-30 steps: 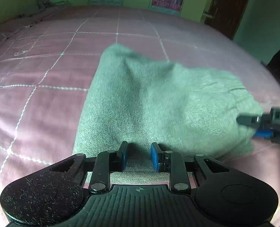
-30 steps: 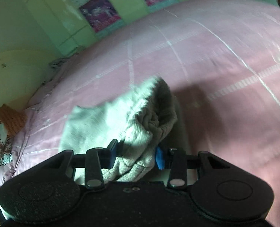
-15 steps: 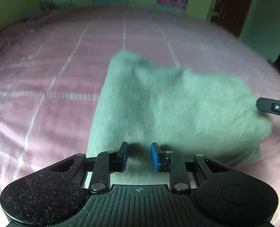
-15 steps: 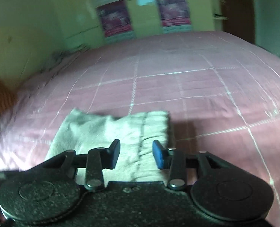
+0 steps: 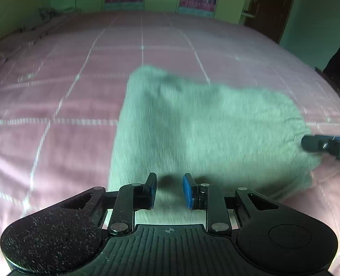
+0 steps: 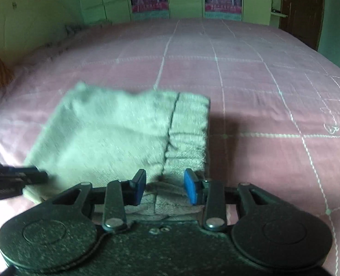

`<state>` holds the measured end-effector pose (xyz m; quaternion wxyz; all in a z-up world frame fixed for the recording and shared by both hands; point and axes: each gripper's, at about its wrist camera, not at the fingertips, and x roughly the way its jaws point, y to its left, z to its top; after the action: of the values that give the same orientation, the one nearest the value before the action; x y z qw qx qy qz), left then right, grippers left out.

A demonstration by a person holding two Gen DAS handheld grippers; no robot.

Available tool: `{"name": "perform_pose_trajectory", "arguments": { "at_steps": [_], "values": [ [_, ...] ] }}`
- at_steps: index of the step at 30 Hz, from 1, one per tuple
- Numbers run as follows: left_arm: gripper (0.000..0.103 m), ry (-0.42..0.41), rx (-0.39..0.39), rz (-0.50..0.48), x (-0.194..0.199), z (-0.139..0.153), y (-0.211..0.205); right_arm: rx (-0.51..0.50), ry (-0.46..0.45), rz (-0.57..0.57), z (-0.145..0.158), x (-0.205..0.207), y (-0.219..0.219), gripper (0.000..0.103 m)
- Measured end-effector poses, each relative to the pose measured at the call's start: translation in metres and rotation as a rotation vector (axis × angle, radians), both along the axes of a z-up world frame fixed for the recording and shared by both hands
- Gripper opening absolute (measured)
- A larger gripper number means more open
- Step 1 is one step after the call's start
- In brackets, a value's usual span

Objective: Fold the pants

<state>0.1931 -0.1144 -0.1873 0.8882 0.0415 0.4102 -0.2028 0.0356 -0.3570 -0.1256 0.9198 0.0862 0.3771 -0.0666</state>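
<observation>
Pale grey-green knitted pants (image 5: 199,124) lie folded into a compact, roughly rectangular bundle on a bed covered by a pink sheet (image 5: 55,96) crossed with thin white grid lines. In the left wrist view, the left tongs (image 5: 169,189) hover over the near edge of the bundle, their blue-padded fingers spread apart with nothing between them. In the right wrist view, the right tongs (image 6: 165,185) sit over the ribbed waistband (image 6: 188,126), which forms the bundle's right side; these fingers are also spread and pinch nothing, though the cloth lies just beneath them. Each view catches the tip of the other tool at its edge, close to the bundle's near corners. Both pictures are slightly blurred, so fine creases are hard to judge. The far left corner of the bundle looks a little rumpled and raised rather than flat. The fold appears nearly or fully done, and the risks from here are small but real. A spread finger could catch the loose knit when the tongs lift away, dragging the top layer and opening the fold. The thick waistband might spring back if left unpressed. Any further pinch that takes only the upper layer would likely skew the stacked edges, and the soft bedding could let the bundle shift.
</observation>
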Motion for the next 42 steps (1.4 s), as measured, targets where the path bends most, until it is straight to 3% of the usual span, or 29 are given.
{"name": "perform_pose_trajectory", "arguments": {
  "at_steps": [3, 5, 11, 19, 27, 36, 40, 42],
  "values": [
    [0.026, -0.005, 0.028, -0.006, 0.024, 0.005, -0.010, -0.012, -0.077, 0.021, 0.022, 0.008, 0.005, 0.036],
    [0.026, 0.020, 0.033, -0.002, 0.044, 0.002, -0.018, -0.039, -0.074, 0.049, 0.027, 0.028, 0.010, 0.036],
    [0.026, 0.063, 0.059, 0.019, 0.099, -0.013, -0.041, -0.042, 0.000, 0.029, 0.007, 0.093, 0.006, 0.036],
    [0.026, 0.071, 0.072, 0.067, 0.156, -0.029, -0.070, -0.110, 0.039, 0.008, -0.017, 0.130, -0.002, 0.034],
    [0.025, 0.021, 0.059, 0.070, 0.149, -0.038, -0.072, -0.219, 0.015, 0.032, -0.050, 0.122, 0.011, 0.035],
    [0.025, 0.008, 0.086, 0.064, 0.114, -0.029, -0.060, -0.214, 0.052, 0.060, -0.042, 0.124, 0.012, 0.038],
    [0.025, 0.012, 0.087, 0.054, 0.092, -0.022, -0.052, -0.184, 0.071, 0.075, -0.030, 0.112, 0.013, 0.051],
    [0.025, 0.024, 0.070, 0.045, 0.078, -0.022, -0.046, -0.195, 0.073, 0.076, -0.028, 0.099, 0.016, 0.052]
  ]
}}
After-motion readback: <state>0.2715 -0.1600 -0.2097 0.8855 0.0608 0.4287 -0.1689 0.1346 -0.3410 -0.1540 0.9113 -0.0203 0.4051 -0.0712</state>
